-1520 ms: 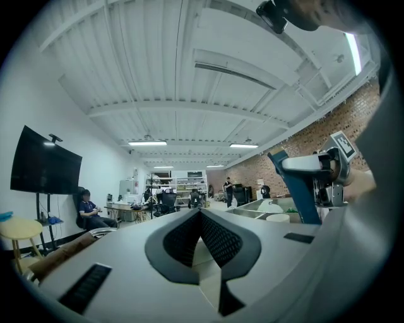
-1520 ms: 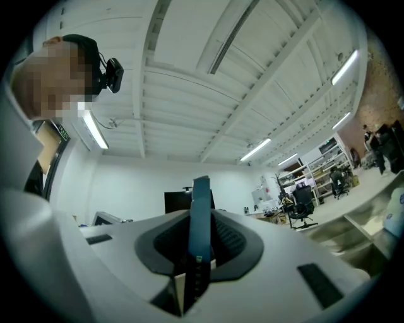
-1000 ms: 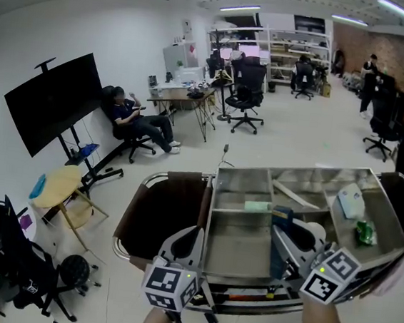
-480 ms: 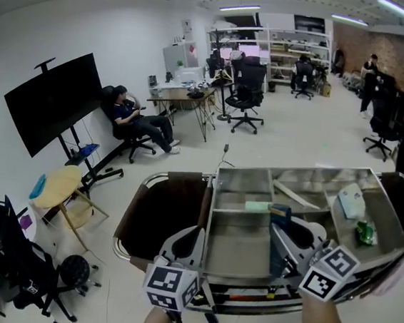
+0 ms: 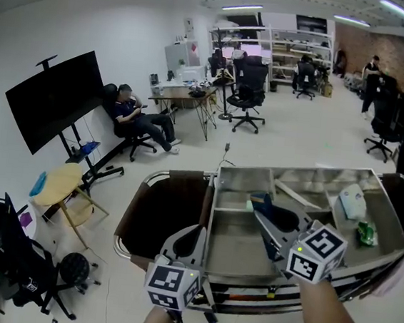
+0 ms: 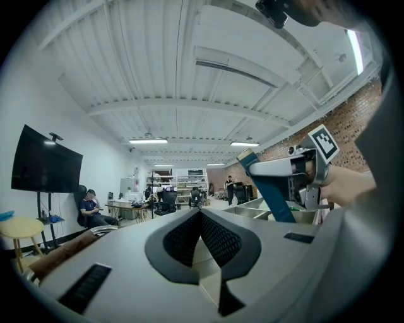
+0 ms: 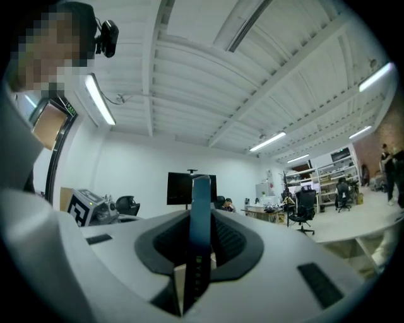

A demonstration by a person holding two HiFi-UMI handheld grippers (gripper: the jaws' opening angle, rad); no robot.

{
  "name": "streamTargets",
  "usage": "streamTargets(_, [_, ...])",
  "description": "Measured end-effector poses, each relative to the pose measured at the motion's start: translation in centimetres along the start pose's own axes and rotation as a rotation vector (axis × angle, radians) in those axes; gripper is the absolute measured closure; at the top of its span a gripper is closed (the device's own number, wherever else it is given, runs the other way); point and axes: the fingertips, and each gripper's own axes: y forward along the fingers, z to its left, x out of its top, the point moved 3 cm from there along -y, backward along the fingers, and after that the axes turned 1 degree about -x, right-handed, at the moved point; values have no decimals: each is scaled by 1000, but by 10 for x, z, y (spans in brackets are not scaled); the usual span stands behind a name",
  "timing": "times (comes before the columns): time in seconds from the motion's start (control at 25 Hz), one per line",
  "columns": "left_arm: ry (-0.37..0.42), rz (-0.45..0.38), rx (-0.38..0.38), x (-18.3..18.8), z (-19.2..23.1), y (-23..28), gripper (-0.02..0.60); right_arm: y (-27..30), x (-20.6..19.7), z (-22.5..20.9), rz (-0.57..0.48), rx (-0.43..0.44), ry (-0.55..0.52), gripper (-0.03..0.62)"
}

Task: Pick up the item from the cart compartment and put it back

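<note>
My right gripper (image 5: 267, 211) is shut on a thin, flat blue item (image 5: 260, 198) and holds it in the air over the steel cart (image 5: 212, 226), near the divider between its left and middle compartments. In the right gripper view the blue item (image 7: 200, 214) stands edge-on between the pads. The left gripper view shows the right gripper (image 6: 291, 169) with the blue item (image 6: 267, 189) slanting down from it. My left gripper (image 5: 191, 239) hangs at the cart's front left corner, its pads (image 6: 189, 230) together with nothing in them.
A white pouch (image 5: 350, 203) and a green packet (image 5: 365, 232) lie in the right compartment, a pale strip (image 5: 297, 196) in the back one. A brown bag (image 5: 162, 210) hangs on the cart's left end. A seated person (image 5: 138, 120), office chairs and a black screen (image 5: 51, 98) stand beyond.
My right gripper has swung left and away from me with the blue item, from the middle compartment toward the left one. The left gripper has stayed in place.
</note>
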Motion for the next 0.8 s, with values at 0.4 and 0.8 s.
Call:
streamTargets(0.4, [-3,8,9,0,1,0,581,60,-36,-13,246,37,-10,502])
streamTargets(0.8, [-11,-3,7,-1,4,-1,581,107,-129,-5,620,59,-23,502])
